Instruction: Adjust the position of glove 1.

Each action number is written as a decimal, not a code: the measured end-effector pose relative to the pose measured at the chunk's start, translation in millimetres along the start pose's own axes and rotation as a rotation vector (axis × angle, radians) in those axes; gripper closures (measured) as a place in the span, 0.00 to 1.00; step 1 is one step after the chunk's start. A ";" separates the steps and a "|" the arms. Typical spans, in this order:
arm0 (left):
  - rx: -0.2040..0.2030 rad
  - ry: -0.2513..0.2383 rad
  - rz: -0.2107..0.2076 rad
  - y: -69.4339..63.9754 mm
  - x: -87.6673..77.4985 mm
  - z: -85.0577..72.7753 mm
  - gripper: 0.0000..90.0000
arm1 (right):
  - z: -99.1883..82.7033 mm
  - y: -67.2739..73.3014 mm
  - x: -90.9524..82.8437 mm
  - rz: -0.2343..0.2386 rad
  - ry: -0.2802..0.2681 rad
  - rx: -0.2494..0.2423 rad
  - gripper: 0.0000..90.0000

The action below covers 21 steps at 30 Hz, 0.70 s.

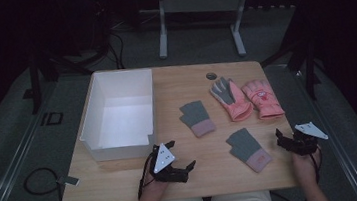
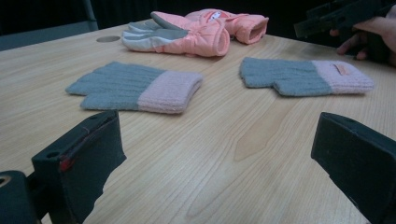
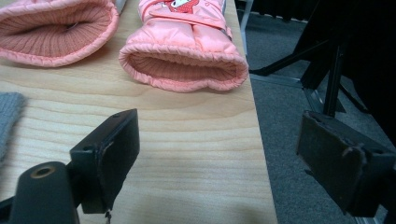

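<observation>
Both tongs, left (image 1: 181, 155) and right (image 1: 284, 139), rest released and empty at the lower frame, flanking grey knit gloves (image 1: 248, 149) mid-surface, pink ski gloves (image 1: 263, 98) beyond, presumably for boxing into the white bin (image 1: 95, 103).

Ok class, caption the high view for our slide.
Two open tools wait near four gloves beside a white box.

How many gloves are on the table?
4: one grey knit glove mid-table, another grey knit glove nearer the right gripper, and two pink padded gloves side by side behind them.
</observation>
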<state>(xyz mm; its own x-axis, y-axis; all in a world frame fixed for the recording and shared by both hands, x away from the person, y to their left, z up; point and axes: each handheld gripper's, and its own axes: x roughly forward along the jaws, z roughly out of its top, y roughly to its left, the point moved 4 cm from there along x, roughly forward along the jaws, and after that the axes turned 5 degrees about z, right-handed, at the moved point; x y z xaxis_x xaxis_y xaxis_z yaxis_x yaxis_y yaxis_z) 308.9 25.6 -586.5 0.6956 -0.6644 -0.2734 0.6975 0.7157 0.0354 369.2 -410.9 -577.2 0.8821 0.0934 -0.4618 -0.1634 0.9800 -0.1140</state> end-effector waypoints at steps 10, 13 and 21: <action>0.011 0.006 -0.003 -1.5 0.1 0.0 0.02 | 7.7 0.1 -2.0 0.056 0.013 0.031 0.15; 0.009 0.003 -0.002 -1.7 -0.3 -0.1 0.02 | 16.9 2.9 -4.9 0.054 0.009 0.028 0.15; 0.012 0.009 -0.005 -2.0 0.2 -0.1 0.02 | 43.3 8.3 -11.7 0.071 0.006 0.058 0.15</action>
<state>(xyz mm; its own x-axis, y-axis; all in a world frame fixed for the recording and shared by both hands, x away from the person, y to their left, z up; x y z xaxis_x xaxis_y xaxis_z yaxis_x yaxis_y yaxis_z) 307.7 24.1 -586.7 0.6907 -0.6657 -0.2826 0.7028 0.7099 0.0456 376.7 -396.2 -534.6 0.8668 0.1618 -0.4717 -0.1991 0.9795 -0.0298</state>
